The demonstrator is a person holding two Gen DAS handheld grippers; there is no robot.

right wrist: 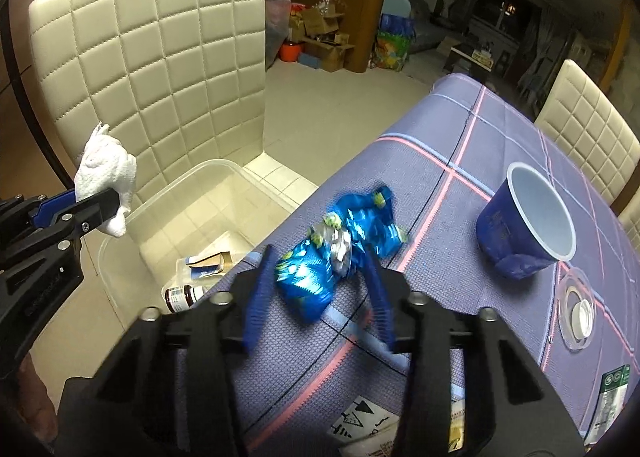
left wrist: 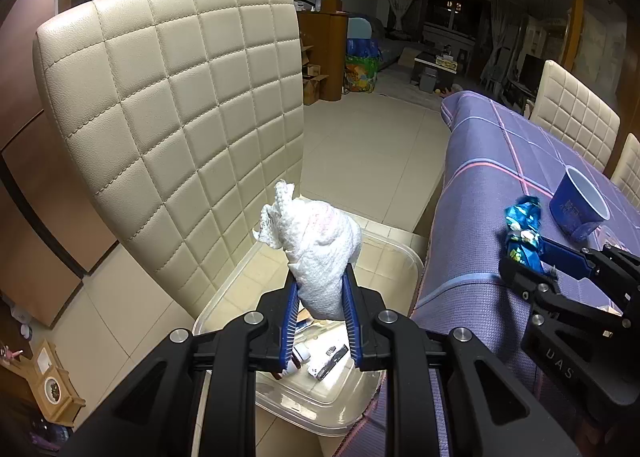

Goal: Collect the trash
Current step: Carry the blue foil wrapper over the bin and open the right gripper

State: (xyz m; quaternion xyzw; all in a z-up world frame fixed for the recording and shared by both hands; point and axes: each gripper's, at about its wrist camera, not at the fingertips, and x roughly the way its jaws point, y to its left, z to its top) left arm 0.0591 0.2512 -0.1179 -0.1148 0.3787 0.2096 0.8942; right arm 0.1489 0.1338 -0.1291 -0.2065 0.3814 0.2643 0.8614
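Note:
My left gripper (left wrist: 320, 277) is shut on a crumpled white paper towel (left wrist: 316, 245), held above a clear plastic bin (left wrist: 400, 253) on the floor beside the table. The right wrist view shows that same gripper (right wrist: 100, 209) and towel (right wrist: 106, 173) over the bin (right wrist: 200, 173). My right gripper (right wrist: 318, 257) points down at the table edge, its blue pads pressed on a crinkled blue foil wrapper (right wrist: 320, 269) lying on the purple cloth. In the left wrist view the wrapper (left wrist: 522, 229) sticks up from the right gripper (left wrist: 532, 261).
A brown bottle (right wrist: 184, 295) and cardboard scraps (right wrist: 212, 261) lie in the bin. A blue paper cup (right wrist: 520, 225) lies tipped on the purple tablecloth (right wrist: 460, 129), with a clear tape roll (right wrist: 576, 313) near it. A cream quilted chair (right wrist: 160, 57) stands behind the bin.

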